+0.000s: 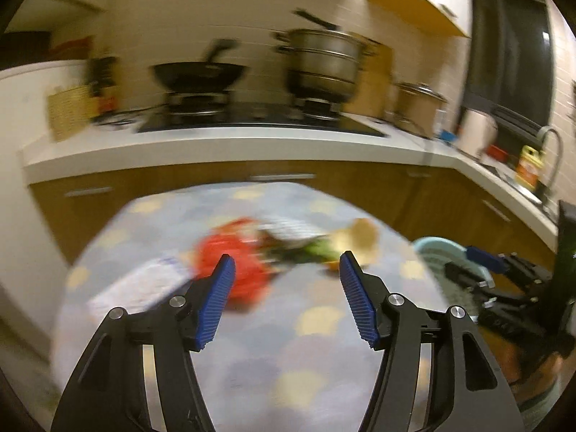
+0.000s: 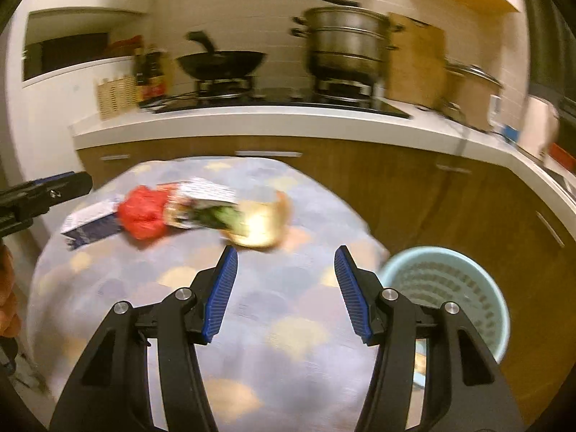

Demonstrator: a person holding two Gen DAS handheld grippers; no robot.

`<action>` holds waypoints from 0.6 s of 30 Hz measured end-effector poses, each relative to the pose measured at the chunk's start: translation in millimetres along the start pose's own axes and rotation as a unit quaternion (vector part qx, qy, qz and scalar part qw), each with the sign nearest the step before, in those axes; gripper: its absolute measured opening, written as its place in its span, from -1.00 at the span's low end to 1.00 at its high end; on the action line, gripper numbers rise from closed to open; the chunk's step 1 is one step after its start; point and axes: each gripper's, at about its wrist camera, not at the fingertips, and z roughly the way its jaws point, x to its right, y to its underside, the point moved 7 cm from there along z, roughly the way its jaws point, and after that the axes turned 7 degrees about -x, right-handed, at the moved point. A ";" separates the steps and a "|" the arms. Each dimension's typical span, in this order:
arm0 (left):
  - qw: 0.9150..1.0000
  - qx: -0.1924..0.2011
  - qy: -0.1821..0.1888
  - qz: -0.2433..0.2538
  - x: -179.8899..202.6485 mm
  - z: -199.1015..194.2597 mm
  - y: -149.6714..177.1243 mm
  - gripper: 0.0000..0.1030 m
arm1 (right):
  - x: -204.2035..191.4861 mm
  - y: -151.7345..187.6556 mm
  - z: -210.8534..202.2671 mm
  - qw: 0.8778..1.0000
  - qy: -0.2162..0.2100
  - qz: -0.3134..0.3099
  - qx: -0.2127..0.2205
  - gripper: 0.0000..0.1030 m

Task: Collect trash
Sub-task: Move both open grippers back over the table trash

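Observation:
Trash lies in a row on a round table with a blue patterned cloth (image 2: 252,324): a white-and-blue carton (image 2: 90,225), a crumpled red bag (image 2: 144,216), a printed wrapper with green on it (image 2: 208,212) and a pale yellow piece (image 2: 262,223). The same red bag (image 1: 237,259) and yellow piece (image 1: 360,241) show blurred in the left wrist view. My left gripper (image 1: 286,264) is open over the table, short of the trash, with nothing between its jaws. My right gripper (image 2: 286,255) is open too, empty, near the yellow piece. A light blue bin (image 2: 450,295) stands right of the table.
Behind the table runs a white counter (image 2: 252,122) over wooden cabinets, with a black wok (image 2: 219,63), a steel steamer pot (image 2: 345,39) and bottles on it. The other gripper (image 1: 504,277) shows at the right edge of the left wrist view, above the bin (image 1: 439,252).

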 end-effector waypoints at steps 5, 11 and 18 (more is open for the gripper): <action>0.998 -0.007 -0.044 -0.043 -71.4 -10.8 16.8 0.22 | -61.3 -16.3 13.1 0.999 -0.047 -0.027 0.007 0.03; 0.995 -0.036 -0.076 -0.058 -132.6 2.7 37.9 0.26 | -106.3 -29.0 45.1 0.995 -0.092 -0.028 -0.006 0.03; 0.992 -0.068 -0.070 -0.083 -176.6 31.8 57.7 0.26 | -116.2 -15.5 93.2 0.995 -0.088 -0.023 -0.043 0.03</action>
